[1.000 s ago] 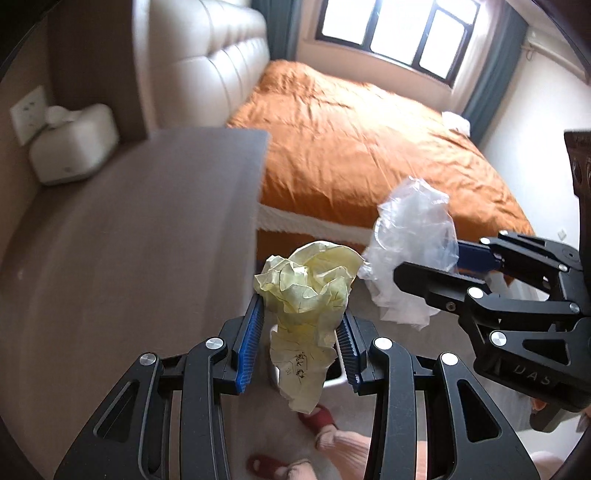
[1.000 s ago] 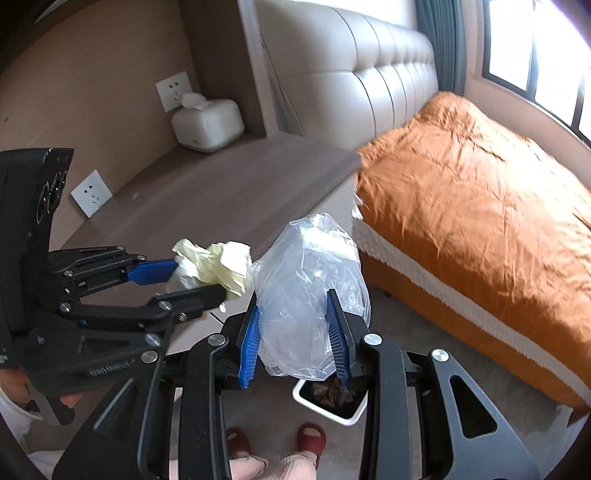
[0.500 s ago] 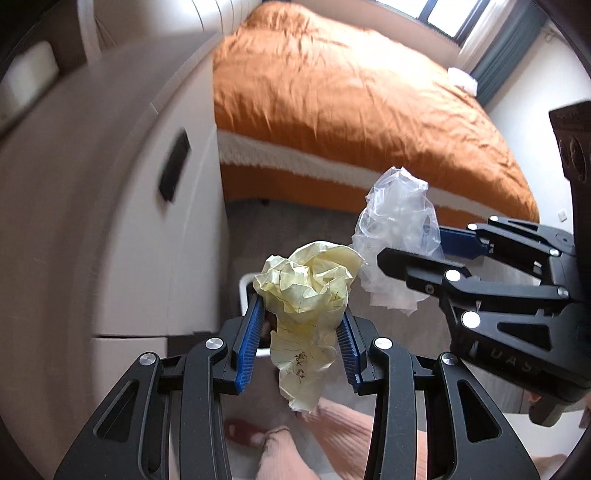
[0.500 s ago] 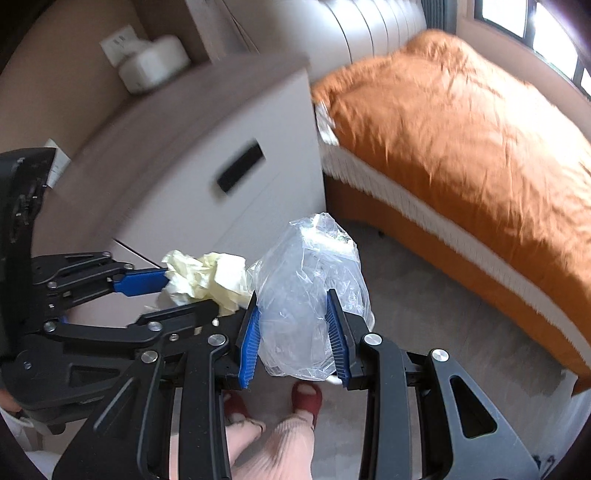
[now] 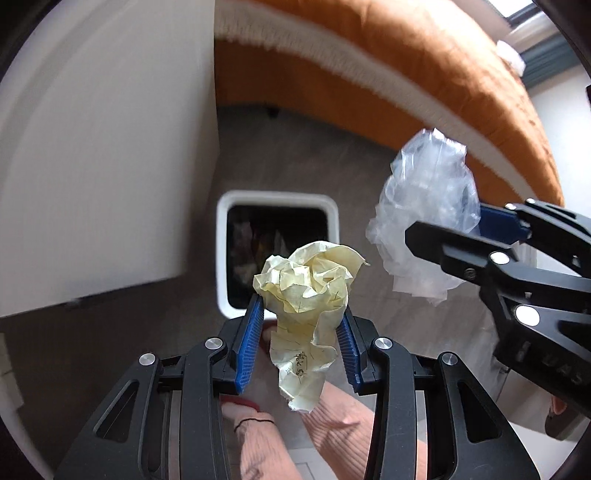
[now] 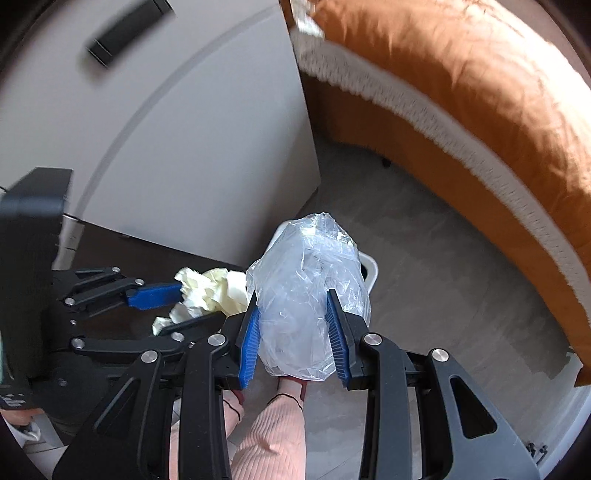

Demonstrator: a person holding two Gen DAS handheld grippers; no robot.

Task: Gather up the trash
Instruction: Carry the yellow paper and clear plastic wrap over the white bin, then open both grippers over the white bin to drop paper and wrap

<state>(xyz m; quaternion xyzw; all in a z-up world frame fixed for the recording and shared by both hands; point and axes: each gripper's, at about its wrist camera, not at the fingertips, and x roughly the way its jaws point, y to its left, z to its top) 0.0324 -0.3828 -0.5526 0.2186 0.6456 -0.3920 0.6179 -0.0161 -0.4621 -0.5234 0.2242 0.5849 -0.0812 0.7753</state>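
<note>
My left gripper [image 5: 301,314] is shut on a crumpled pale yellow paper [image 5: 308,295] with some writing on it. It hangs above the floor, just in front of a white square trash bin [image 5: 277,201] whose dark inside holds rubbish. My right gripper [image 6: 293,317] is shut on a bunched clear plastic bag [image 6: 308,295]. That bag [image 5: 424,218] also shows at the right of the left wrist view, beside the bin. In the right wrist view the bin's white rim [image 6: 371,267] peeks out behind the bag, and the yellow paper [image 6: 210,291] sits to the left.
A white cabinet side [image 5: 107,147] stands left of the bin, with a dark handle [image 6: 125,31] on its front. The bed with its orange cover [image 6: 461,85] runs along the right. A person's legs in pink ribbed trousers [image 5: 328,417] and a red slipper are below the grippers.
Both grippers have dropped from cabinet-top height towards the floor and tilted downward, still holding their trash. The bin has come into full view and grown larger.
</note>
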